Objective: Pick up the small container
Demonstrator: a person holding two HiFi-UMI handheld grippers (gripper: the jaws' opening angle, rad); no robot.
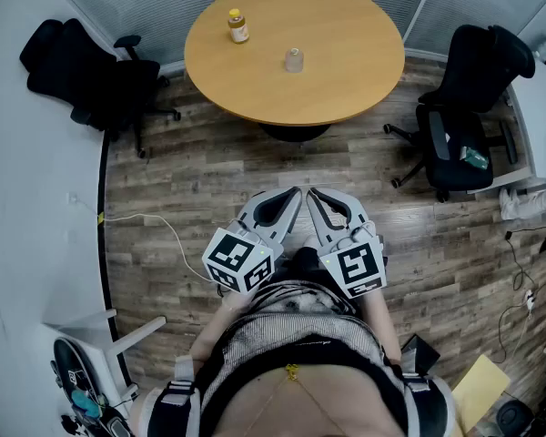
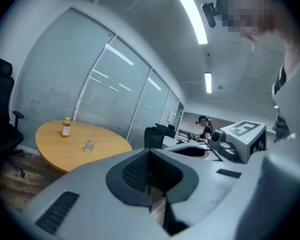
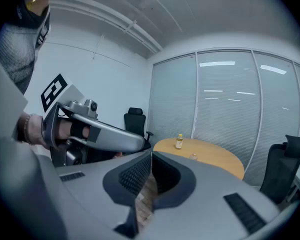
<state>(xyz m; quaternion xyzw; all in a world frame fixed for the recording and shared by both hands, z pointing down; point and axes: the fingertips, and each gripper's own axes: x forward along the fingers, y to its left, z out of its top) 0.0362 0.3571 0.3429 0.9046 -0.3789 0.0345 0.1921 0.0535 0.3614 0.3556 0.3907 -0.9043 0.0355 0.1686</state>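
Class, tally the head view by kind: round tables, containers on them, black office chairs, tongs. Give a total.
Round table: 1
Containers: 2, yellow-capped bottle, small clear container
Black office chairs: 2, left chair, right chair
Tongs: 2, left tongs, right tongs
Total: 7

left tool, right tool: grey, black-lined | marker cubes: black-white | top: grey knit

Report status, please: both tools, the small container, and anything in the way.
Left tool and right tool shut, empty, held near the body. Small container upright on round table, untouched, far ahead. Bottle stands apart; only floor in between.
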